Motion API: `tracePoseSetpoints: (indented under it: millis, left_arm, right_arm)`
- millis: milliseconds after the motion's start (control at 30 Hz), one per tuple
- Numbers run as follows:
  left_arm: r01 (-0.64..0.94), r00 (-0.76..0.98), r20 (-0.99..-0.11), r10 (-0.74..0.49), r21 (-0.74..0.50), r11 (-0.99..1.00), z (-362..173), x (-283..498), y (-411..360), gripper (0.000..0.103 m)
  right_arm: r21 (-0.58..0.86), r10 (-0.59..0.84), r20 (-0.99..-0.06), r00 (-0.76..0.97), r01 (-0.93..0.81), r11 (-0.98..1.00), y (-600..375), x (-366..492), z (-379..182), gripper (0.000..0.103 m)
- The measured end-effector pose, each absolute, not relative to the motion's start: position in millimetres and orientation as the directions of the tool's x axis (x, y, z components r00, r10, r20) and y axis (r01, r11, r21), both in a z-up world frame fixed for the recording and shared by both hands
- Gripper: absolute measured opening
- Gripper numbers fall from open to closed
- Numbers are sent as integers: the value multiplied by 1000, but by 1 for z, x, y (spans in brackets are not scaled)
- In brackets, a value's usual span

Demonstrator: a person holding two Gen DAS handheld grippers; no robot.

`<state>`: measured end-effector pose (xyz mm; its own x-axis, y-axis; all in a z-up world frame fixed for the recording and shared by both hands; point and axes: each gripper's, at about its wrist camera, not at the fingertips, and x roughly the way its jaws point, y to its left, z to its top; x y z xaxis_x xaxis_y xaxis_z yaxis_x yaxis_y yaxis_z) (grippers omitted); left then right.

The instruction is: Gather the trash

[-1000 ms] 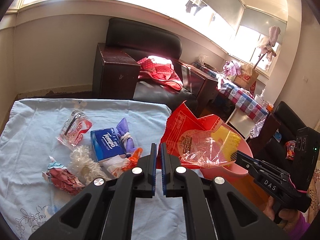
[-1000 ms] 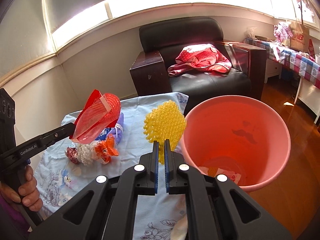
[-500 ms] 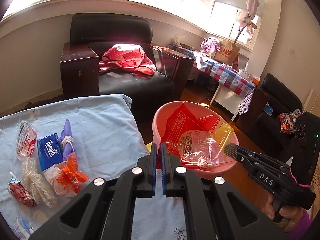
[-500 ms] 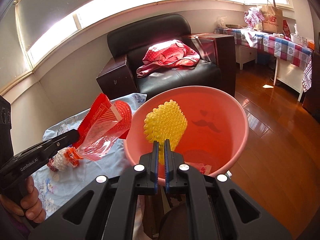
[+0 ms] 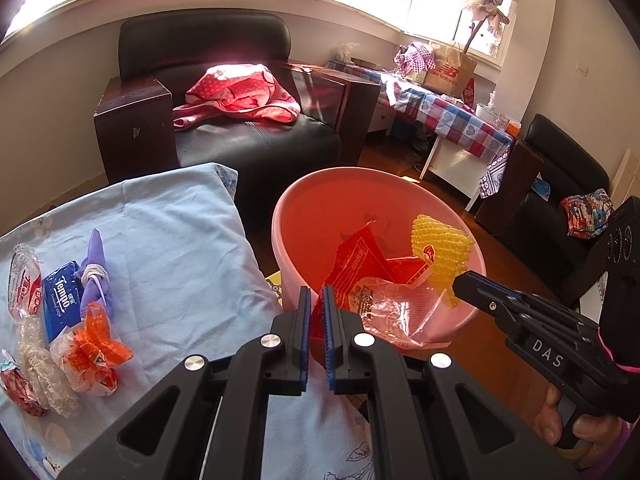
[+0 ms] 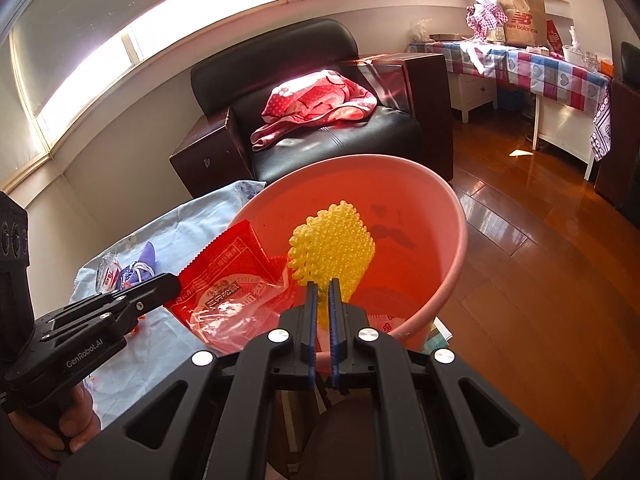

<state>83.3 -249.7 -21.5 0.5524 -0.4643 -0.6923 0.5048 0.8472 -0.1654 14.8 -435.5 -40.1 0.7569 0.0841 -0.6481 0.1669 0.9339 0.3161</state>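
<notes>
My left gripper [image 5: 315, 300] is shut on a red and clear plastic wrapper [image 5: 372, 280] and holds it over the pink bucket [image 5: 304, 196]. My right gripper [image 6: 323, 292] is shut on a yellow foam net [image 6: 332, 244] and holds it over the same bucket [image 6: 456, 232]. The wrapper [image 6: 228, 280] and the left gripper [image 6: 170, 282] show at the left of the right wrist view. The net [image 5: 440, 246] and the right gripper [image 5: 460, 280] show at the right of the left wrist view.
Several pieces of trash lie on the light blue cloth [image 5: 172, 240]: a blue Tempo tissue pack [image 5: 60, 296], a purple tied item [image 5: 94, 276], an orange and white bag [image 5: 92, 354]. A black armchair [image 5: 224, 120] stands behind, with a checked-cloth table [image 5: 452, 112] at the right.
Both grippers have swung from over the table to over the bucket, carrying the wrapper and the net. Both items now hang lower inside the bucket's rim.
</notes>
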Motion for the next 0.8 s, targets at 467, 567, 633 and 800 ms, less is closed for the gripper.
tracePoseSetpoints:
  millis: [467, 567, 633, 800]
  left_arm:
    - [499, 569, -653, -499, -208, 841, -11, 77, -236, 42]
    - [493, 573, -645, -505, -221, 842, -8, 75, -230, 42]
    - [487, 577, -640, -507, -228, 843, -6, 74, -225, 42]
    - [471, 589, -629, -507, -242, 848, -1, 69, -211, 43]
  right_arm:
    - [324, 69, -675, 735, 212, 922, -438, 16, -44, 6]
    - [315, 59, -675, 735, 215, 924, -436, 16, -42, 6]
    - [313, 56, -676, 735, 217, 925, -435, 15, -42, 8]
    - [315, 57, -671, 740, 215, 924, -431, 13, -39, 26]
